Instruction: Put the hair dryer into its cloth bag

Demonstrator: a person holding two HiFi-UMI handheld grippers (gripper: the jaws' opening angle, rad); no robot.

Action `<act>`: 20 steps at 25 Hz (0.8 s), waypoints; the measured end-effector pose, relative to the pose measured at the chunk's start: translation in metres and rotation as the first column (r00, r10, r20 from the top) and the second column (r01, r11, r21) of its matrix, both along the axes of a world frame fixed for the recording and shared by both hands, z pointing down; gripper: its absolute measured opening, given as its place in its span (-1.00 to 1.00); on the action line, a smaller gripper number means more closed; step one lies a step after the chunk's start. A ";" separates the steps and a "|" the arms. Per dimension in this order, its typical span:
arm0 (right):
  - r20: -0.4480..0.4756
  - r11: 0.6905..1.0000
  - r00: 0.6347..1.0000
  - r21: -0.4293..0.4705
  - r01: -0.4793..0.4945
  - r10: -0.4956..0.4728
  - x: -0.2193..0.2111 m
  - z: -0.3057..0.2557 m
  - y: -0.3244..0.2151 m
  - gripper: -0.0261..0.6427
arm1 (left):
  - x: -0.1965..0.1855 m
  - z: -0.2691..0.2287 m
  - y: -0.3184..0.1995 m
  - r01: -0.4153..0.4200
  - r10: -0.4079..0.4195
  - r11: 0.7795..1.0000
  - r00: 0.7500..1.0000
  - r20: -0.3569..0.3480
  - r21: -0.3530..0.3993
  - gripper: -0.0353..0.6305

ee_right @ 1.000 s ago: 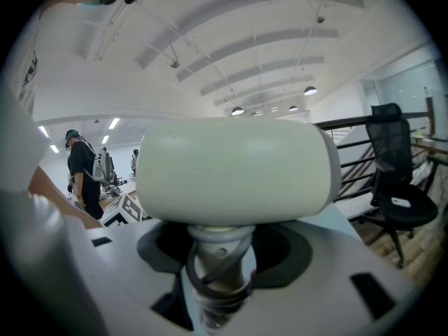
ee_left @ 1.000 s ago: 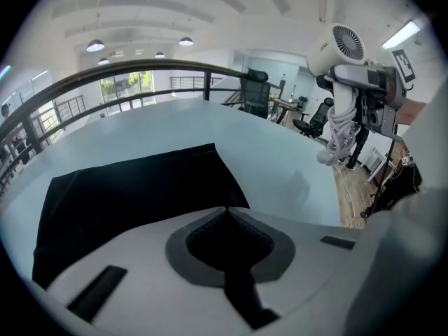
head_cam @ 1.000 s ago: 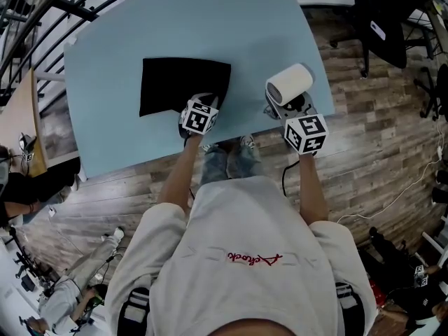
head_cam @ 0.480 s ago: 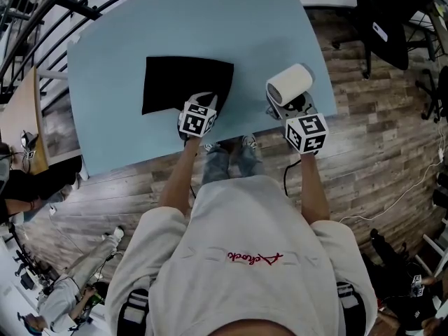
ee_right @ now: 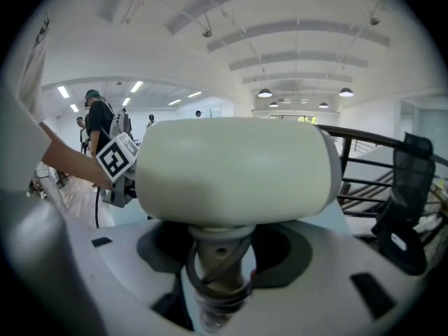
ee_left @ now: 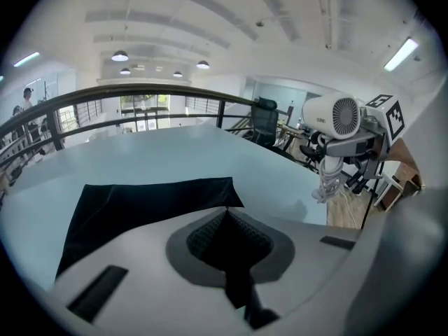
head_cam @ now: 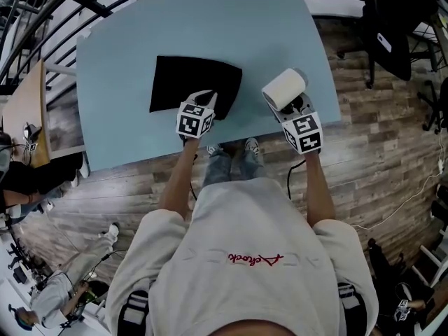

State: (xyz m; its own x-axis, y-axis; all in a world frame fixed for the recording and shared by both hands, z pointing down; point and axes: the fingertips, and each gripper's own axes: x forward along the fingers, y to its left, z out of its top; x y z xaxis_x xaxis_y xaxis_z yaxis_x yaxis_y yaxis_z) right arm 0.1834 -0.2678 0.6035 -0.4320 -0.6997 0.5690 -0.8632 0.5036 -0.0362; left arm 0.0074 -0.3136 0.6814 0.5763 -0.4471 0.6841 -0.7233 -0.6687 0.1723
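Black cloth bag [head_cam: 189, 82] lies on the pale blue bench [head_cam: 119, 54], its near corner pinched in my left claw [ee_left: 225, 212]. My right claw [head_cam: 292, 108] grips the cream hair dryer [head_cam: 283, 88] by its handle, just beside the bag.

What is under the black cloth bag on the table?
Only the light blue table shows around the cloth bag, which lies mostly flat on it. The left gripper is shut on the bag's near edge. Anything beneath or inside the fabric is covered.
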 end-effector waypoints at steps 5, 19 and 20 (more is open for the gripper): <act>-0.080 0.995 0.993 -0.060 0.080 -0.084 -0.019 0.014 -0.003 -0.20 | -0.005 -0.014 -0.006 0.024 -0.024 1.000 0.999 -0.033 0.016 -0.87; -0.387 0.865 0.776 -0.283 0.414 -0.498 -0.089 0.074 -0.002 -0.20 | -0.023 -0.024 -0.005 0.043 -0.042 0.999 0.995 -0.094 0.011 -0.87; -0.401 0.849 0.750 -0.305 0.431 -0.525 -0.092 0.079 0.000 -0.20 | -0.023 -0.024 -0.005 0.043 -0.042 0.999 0.994 -0.097 0.010 -0.87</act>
State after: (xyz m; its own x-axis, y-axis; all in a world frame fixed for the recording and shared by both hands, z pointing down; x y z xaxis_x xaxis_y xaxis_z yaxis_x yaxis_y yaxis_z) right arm 0.0918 -0.2678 0.6825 -0.3412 -0.3356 0.8780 -0.4486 0.8790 0.1617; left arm -0.0156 -0.3185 0.6573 0.6201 -0.4805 0.6201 -0.7313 -0.6402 0.2352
